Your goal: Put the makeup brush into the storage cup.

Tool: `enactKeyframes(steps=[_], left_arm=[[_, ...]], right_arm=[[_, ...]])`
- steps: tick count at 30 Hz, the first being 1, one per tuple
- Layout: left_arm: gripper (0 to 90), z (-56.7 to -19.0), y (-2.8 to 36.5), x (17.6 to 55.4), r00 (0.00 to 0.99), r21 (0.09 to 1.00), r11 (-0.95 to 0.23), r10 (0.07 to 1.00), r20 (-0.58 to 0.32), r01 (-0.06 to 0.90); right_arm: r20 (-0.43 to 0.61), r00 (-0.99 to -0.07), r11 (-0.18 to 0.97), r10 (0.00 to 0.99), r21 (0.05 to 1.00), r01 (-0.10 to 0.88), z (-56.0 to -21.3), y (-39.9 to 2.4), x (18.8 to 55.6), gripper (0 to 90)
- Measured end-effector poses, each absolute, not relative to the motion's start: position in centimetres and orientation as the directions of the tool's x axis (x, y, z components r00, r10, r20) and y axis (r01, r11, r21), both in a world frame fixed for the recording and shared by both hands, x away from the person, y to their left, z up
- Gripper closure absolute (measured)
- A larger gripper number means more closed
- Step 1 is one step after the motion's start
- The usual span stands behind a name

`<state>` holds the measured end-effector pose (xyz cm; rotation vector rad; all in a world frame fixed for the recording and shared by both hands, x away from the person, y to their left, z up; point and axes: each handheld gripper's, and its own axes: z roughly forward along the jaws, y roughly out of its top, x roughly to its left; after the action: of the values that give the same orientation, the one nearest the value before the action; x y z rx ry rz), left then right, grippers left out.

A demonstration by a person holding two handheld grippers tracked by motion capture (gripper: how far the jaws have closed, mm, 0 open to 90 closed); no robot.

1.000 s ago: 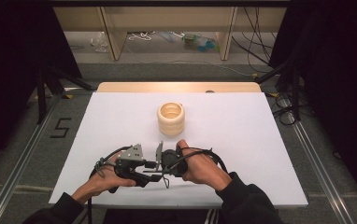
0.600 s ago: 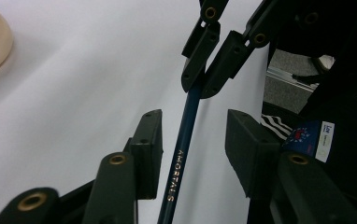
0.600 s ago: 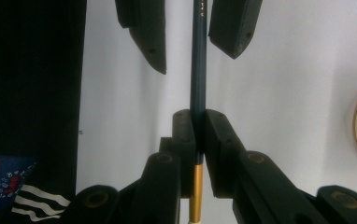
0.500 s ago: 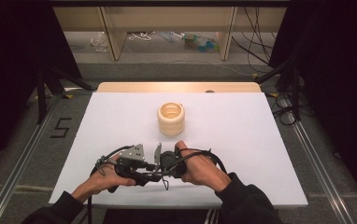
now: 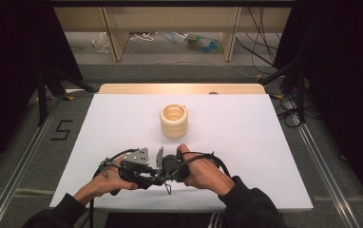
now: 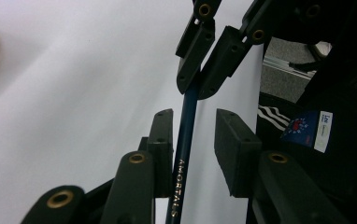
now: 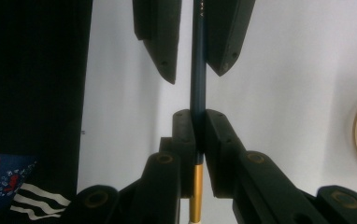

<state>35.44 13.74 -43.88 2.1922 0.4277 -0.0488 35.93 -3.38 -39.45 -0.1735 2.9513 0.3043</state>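
Two grippers meet low over my white table (image 5: 265,142), and a thin dark blue pencil with a gold band (image 6: 186,140) runs between them. My left gripper (image 6: 193,140) has just been closing its jaws; the pencil sits between them, right beside one pad, but the other pad is not touching yet. My right gripper (image 7: 195,135) pinches the pencil tight near the gold end. I think I am passing the pencil across. Next, my left jaws must squeeze it before my right lets go. A round cream-coloured ribbed pot (image 5: 174,121) waits farther back.
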Motion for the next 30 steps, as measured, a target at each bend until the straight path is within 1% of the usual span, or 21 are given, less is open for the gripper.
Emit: enactKeyframes(steps=[6,8,9,10,14,15,16,17,18,20,30], left_arm=[[69.2,-44.00,13.60,35.47,0.938,0.766,-0.552,0.279,-0.205,0.331],[70.2,-43.95,13.72,35.67,0.945,0.755,-0.576,0.273,-0.182,0.312],[70.5,-44.02,13.61,35.58,0.941,0.761,-0.561,0.273,-0.200,0.325],[70.9,-44.05,13.63,35.65,0.943,0.757,-0.570,0.267,-0.197,0.319],[71.7,-44.10,13.57,35.66,0.941,0.757,-0.565,0.265,-0.210,0.328],[72.0,-44.15,13.52,35.66,0.940,0.759,-0.560,0.266,-0.215,0.332],[72.4,-44.17,13.56,35.77,0.942,0.756,-0.569,0.262,-0.208,0.325],[72.7,-44.21,13.51,35.72,0.940,0.757,-0.562,0.262,-0.218,0.333],[73.1,-44.23,13.51,35.74,0.940,0.756,-0.564,0.261,-0.219,0.333],[73.5,-44.28,13.50,35.78,0.939,0.756,-0.560,0.258,-0.228,0.338],[76.9,-44.45,13.47,36.01,0.941,0.753,-0.567,0.246,-0.233,0.334]], right_arm=[[-0.176,-0.979,0.971,-0.107,0.195,-0.141,-39.42,-3.36,35.92,83.2],[-0.185,-0.976,0.970,-0.116,0.189,-0.151,-39.45,-3.36,35.99,83.3],[-0.174,-0.980,0.976,-0.099,0.177,-0.130,-39.43,-3.39,35.84,83.3],[-0.169,-0.982,0.978,-0.089,0.172,-0.118,-39.38,-3.40,35.74,83.3],[-0.150,-0.986,0.980,-0.073,0.172,-0.099,-39.30,-3.37,35.57,83.2],[-0.159,-0.984,0.979,-0.082,0.174,-0.110,-39.36,-3.37,35.62,83.3],[-0.159,-0.984,0.979,-0.080,0.173,-0.107,-39.35,-3.36,35.58,83.3],[-0.161,-0.984,0.980,-0.073,0.171,-0.101,-39.34,-3.35,35.49,83.3],[-0.161,-0.984,0.980,-0.076,0.170,-0.104,-39.36,-3.35,35.52,83.3],[-0.188,-0.975,0.970,-0.115,0.190,-0.151,-39.47,-3.29,35.83,83.3],[-0.182,-0.976,0.968,-0.121,0.198,-0.156,-39.42,-3.30,35.78,83.2]])
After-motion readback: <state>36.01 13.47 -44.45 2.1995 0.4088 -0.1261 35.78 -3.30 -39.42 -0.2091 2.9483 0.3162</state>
